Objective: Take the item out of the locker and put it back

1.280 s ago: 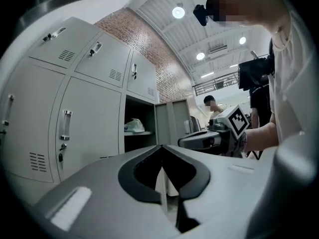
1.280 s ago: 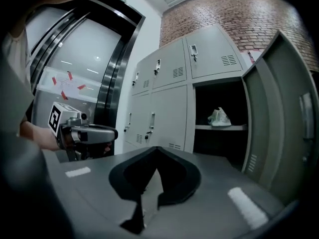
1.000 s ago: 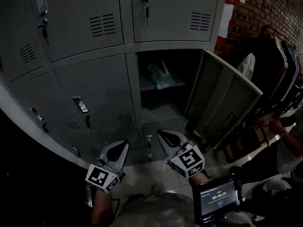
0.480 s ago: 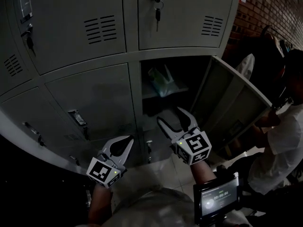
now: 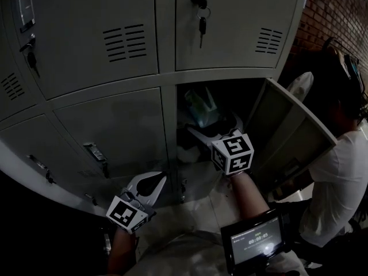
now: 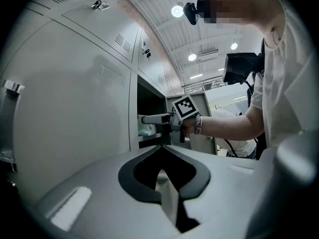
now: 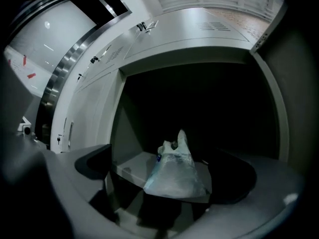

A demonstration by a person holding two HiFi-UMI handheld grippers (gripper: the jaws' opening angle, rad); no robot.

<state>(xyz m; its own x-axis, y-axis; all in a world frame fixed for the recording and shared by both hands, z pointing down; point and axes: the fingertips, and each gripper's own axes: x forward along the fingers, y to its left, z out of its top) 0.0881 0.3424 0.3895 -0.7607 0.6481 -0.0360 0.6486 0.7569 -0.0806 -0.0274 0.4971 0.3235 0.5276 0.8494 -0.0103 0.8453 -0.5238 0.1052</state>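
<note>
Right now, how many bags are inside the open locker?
1: a plastic bag sitting on the shelf of the open locker. The dark space below the shelf may hide more.

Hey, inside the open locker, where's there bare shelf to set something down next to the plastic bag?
Bare shelf lies between the plastic bag and the side wall away from the open door. Above the bag it looks empty, though dark. The bag crowds the shelf's middle; its door side is too dark to judge.
</note>
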